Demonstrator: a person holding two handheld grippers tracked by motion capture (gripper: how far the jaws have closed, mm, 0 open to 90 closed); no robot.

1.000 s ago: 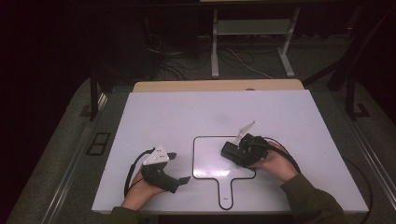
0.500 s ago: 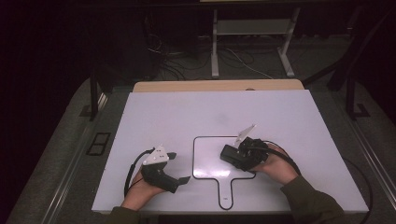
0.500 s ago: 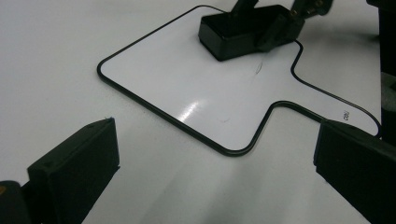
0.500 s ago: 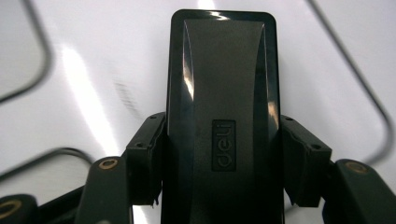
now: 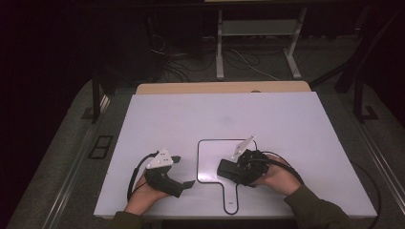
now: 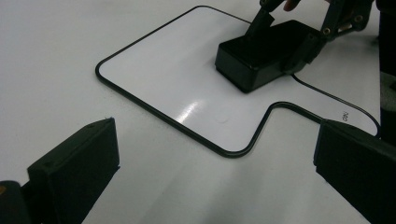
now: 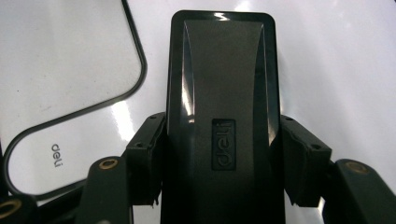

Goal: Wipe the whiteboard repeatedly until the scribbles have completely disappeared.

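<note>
A small white board with a black rim and a short handle lies flat on the white table, near the front edge. On its right part rests a black "deli" eraser, and my right gripper is shut on the eraser's two long sides. In the right gripper view the eraser runs straight out between the jaws, over the board. My left gripper stands open on the table left of the board. Its view looks across the board to the eraser.
The white table top stretches bare behind and to the right of the board. A wooden strip lines its far edge. Beyond it stand a metal frame and loose floor cables. Each gripper trails a cable.
My right gripper has slid the eraser a little left and toward the table's near edge across the board. The left gripper has stayed where it was, open.
</note>
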